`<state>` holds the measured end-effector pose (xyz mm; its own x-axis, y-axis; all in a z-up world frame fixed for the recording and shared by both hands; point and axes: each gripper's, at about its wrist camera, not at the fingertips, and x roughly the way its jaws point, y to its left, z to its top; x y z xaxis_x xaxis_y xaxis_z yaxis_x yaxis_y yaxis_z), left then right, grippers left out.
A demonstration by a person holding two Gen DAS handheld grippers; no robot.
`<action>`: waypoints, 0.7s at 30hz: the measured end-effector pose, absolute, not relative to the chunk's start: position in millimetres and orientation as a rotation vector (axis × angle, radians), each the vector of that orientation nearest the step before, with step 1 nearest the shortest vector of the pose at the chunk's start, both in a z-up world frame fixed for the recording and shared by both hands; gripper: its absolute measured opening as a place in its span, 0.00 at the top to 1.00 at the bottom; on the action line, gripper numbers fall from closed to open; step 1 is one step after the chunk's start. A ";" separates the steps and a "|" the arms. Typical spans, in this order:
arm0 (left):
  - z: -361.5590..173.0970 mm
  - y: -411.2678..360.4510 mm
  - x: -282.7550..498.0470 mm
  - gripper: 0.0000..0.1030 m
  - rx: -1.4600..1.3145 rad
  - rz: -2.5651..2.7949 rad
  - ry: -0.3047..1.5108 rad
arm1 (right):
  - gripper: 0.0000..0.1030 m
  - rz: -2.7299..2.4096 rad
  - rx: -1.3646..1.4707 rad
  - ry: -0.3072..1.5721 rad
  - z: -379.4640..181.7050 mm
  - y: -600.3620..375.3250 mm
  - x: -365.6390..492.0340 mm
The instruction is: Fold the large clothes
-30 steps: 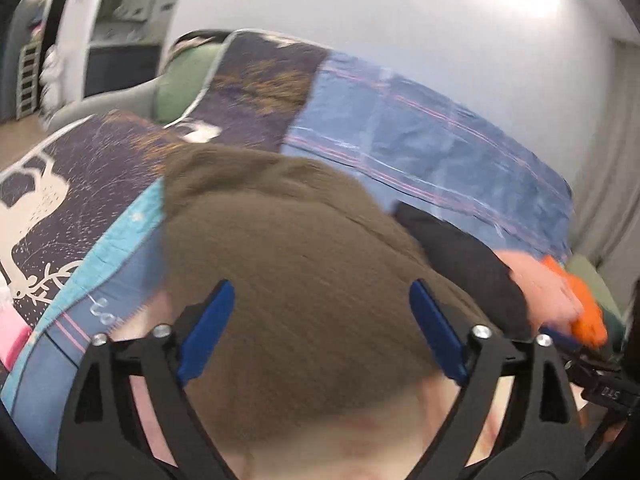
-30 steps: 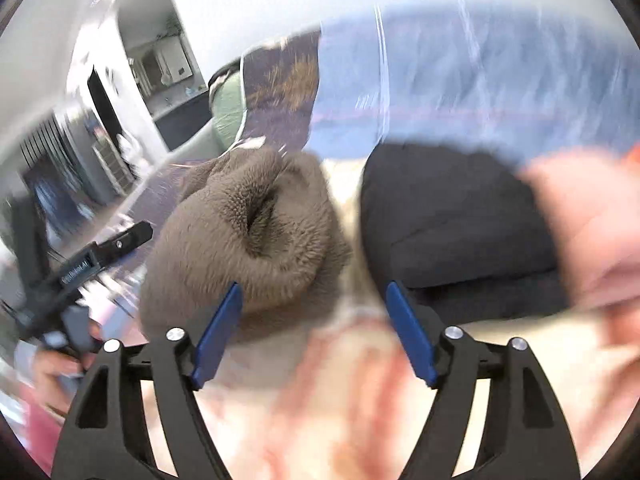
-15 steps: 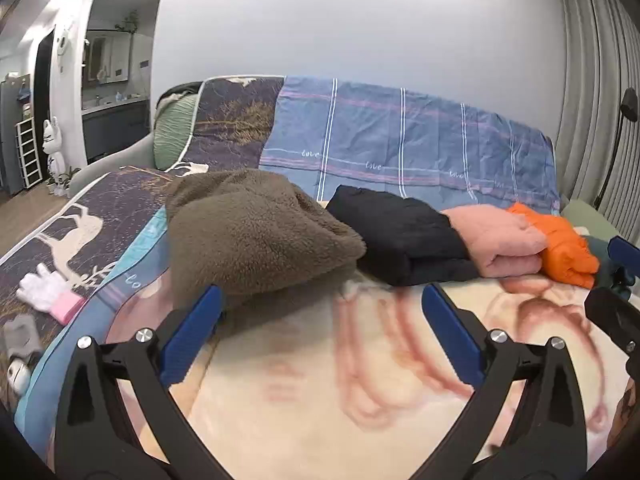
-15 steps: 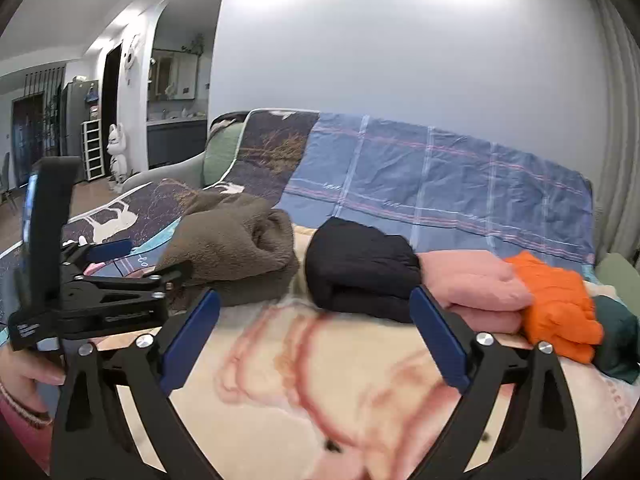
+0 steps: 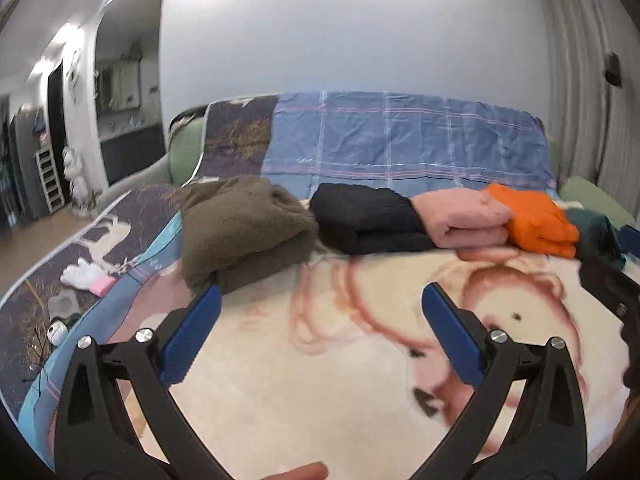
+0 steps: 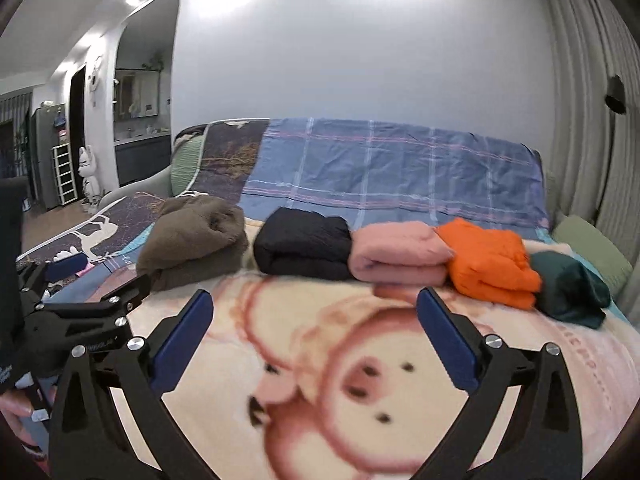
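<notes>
Folded clothes: five in a row, brown (image 6: 192, 236), black (image 6: 306, 242), pink (image 6: 396, 256), orange (image 6: 490, 264), green (image 6: 570, 286)
Blanket (image 6: 320, 380): bare foreground
Left gripper (image 5: 320, 336): spread, empty
Right gripper (image 6: 314, 336): opening, empty

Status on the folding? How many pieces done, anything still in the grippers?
Done: five folded bundles sit in a row on the cartoon blanket: brown fleece, black, pink, orange, dark green. In hand: nothing; left gripper is open, right gripper is opening, both empty. Left: no unfolded garment visible.
</notes>
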<state>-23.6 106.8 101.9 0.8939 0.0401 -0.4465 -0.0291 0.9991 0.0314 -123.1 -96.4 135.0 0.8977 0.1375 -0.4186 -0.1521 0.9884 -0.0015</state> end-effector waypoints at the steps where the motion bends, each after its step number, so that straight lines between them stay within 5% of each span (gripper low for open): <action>1: 101.6 98.8 -30.4 0.02 0.023 0.018 0.465 | 0.01 0.142 -0.033 0.438 132.8 -101.0 -126.2; 21: 101.6 44.4 -83.0 0.02 0.071 0.013 0.493 | 0.01 0.118 0.018 0.491 109.1 -152.2 -162.5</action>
